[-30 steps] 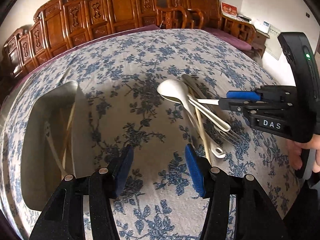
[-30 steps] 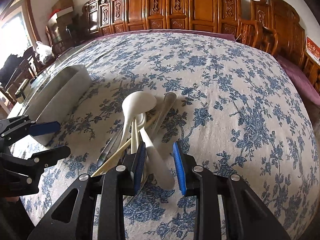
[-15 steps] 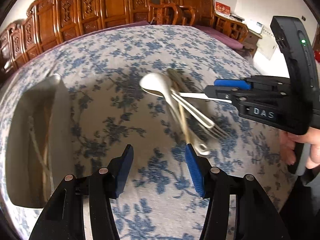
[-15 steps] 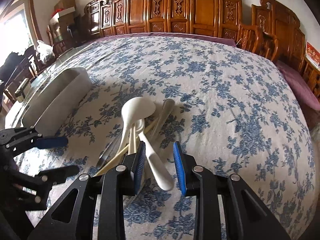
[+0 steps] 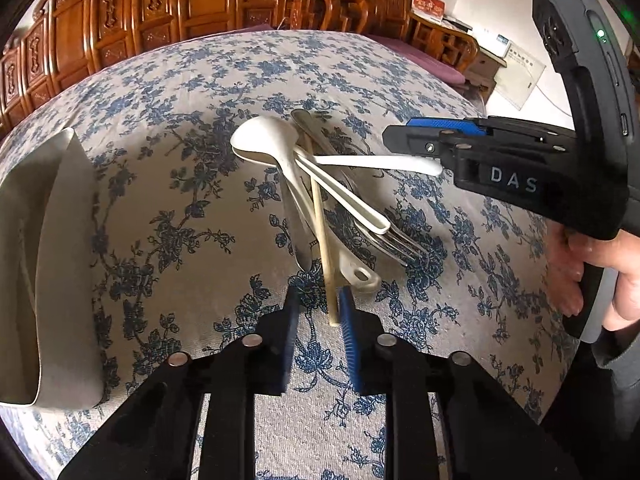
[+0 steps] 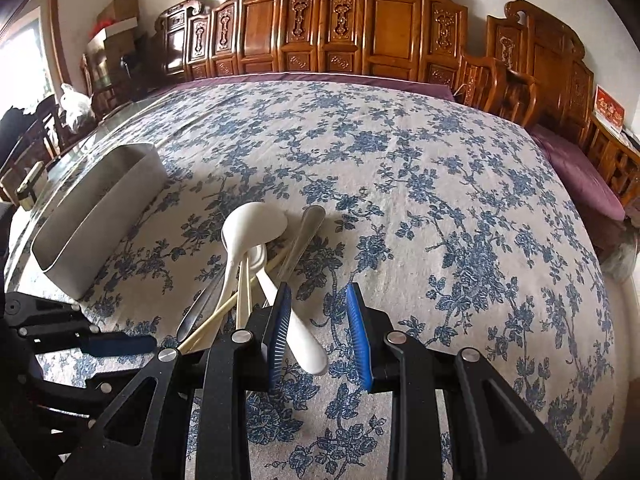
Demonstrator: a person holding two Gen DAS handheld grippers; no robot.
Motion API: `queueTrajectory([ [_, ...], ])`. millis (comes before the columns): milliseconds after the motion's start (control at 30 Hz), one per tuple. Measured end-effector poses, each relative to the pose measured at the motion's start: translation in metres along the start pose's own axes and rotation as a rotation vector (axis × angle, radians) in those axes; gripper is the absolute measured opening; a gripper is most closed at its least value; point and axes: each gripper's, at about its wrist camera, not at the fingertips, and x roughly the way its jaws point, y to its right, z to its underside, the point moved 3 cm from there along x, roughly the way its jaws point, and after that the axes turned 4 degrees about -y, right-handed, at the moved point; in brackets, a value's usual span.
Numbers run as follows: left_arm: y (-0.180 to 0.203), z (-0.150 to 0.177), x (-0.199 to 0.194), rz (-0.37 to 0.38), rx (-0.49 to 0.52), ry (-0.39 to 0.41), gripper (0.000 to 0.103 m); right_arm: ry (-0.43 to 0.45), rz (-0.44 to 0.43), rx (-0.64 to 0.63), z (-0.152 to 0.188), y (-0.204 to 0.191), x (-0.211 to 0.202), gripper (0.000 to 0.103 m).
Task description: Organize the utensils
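- The bench (image 6: 460, 184) carries a blue-flowered cloth; carved wooden chairs (image 6: 384, 40) line its far edge, well beyond the pile.
- A grey bin (image 6: 100, 208) lies on the cloth to the left of the pile, well apart from it, its open side seen in the left wrist view (image 5: 44, 248); what it holds is too dim to tell.
- The pile of utensils (image 5: 320, 200) sits mid-cloth: white spoons (image 5: 268, 140), a metal fork (image 5: 396, 244), a metal spoon (image 6: 308, 224) and a pale chopstick (image 5: 324, 256), all crossing and touching one another.
- The right tongs (image 6: 320, 332) reach into the pile from its right side; the pads stand apart with a white spoon handle (image 6: 304, 340) between them, raised off the cloth; from the left wrist view (image 5: 416, 144) that handle's end lies against the lower finger; whether it is pinched I cannot tell.
- The left tongs (image 5: 320, 320) sit at the near end of the pile, pads narrowed but with a gap; the chopstick's tip lies between them, just beside the right pad (image 5: 348, 332), not clamped.
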Motion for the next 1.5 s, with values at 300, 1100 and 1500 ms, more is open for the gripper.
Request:
queueTrajectory([
  [300,0.003,-0.003,0.002,-0.009,0.017,0.015,0.005,0.037,0.017,0.017,-0.003,0.0,-0.005,0.031],
  [1100,-0.012,-0.022,-0.08,0.034,-0.017,0.231,0.004,0.162,0.033,0.08,-0.015,0.011,-0.033,0.031],
  [1500,-0.023,-0.026,-0.118,0.023,-0.047,0.33,0.004,0.041,-0.003,0.046,-0.005,-0.012,0.004,0.031],
])
